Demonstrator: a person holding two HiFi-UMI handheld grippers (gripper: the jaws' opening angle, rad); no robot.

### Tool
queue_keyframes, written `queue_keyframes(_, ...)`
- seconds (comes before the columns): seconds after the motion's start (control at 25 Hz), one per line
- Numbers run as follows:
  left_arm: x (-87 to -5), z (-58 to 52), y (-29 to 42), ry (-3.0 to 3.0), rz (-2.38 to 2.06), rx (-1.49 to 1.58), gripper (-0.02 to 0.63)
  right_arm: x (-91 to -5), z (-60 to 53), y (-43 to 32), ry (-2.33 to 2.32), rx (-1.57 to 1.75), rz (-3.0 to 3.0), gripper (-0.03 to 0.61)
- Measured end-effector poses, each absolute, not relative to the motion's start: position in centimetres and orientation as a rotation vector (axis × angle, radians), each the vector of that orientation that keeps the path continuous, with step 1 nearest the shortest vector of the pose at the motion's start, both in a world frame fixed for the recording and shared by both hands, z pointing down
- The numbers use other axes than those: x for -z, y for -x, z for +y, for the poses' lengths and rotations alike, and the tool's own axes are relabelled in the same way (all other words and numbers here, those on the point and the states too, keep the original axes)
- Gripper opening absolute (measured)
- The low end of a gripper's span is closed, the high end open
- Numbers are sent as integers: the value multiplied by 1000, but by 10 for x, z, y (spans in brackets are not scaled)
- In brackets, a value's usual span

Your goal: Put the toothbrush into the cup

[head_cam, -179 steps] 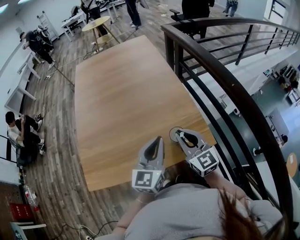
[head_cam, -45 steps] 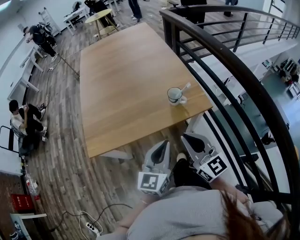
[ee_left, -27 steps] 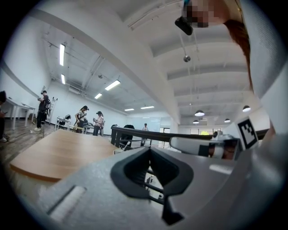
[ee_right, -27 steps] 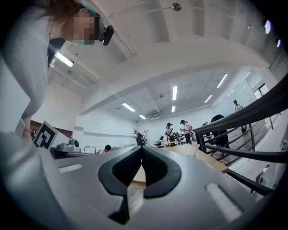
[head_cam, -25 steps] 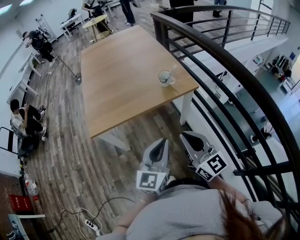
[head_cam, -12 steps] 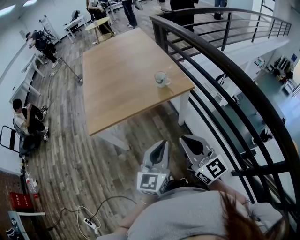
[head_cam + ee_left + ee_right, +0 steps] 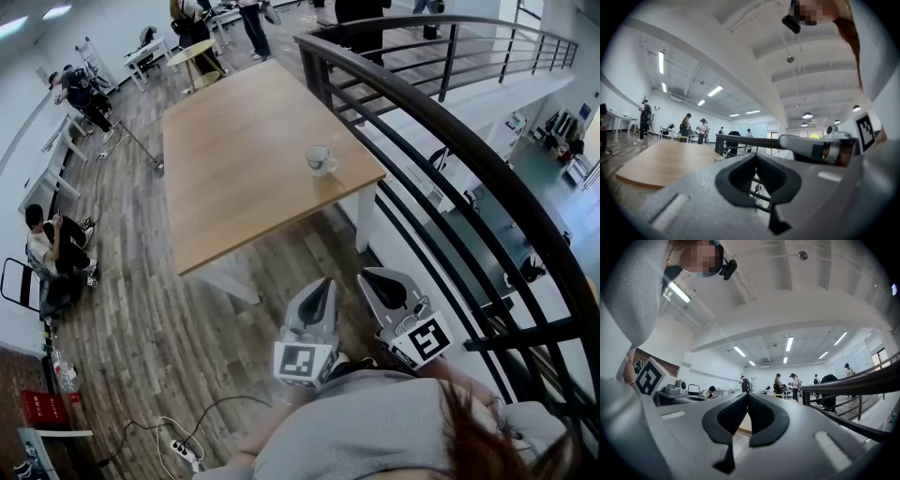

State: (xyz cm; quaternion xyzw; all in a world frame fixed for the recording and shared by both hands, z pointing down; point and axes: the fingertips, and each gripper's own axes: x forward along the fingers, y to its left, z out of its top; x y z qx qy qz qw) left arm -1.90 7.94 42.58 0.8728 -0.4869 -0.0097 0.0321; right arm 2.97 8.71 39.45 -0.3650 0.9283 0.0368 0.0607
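Wood-plank floor point(image 7: 141, 309) fills the gap between you and the long light-wood table point(image 7: 234, 178), with a dark curved metal railing point(image 7: 441, 150) along your right and people busy far off at the back. Near the table's right corner stands the small pale cup point(image 7: 319, 160), and a thin whitish sliver leaning from its rim looks like the slim plastic toothbrush point(image 7: 328, 151) (too small here to be certain). Your left gripper point(image 7: 321, 284) and right gripper point(image 7: 368, 275) hang side by side over the floor, well apart from the cup and short of the table's edge. The left one's dark fingers point(image 7: 736, 176) meet at their tips with nothing between them, and the right one's fingers point(image 7: 724, 420) do likewise. Expect the toothbrush to be light and stiff, with a smooth handle that may swivel in a pinch, so take it mid-handle across its flat sides; the cup looks light enough to tip if nudged
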Motion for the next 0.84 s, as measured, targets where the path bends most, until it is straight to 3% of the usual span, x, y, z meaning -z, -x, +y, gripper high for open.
queue_keyframes(0.84,-424,71,12,-2691,-1481,47,3,-397,83,-31,1105,-132,2830,5)
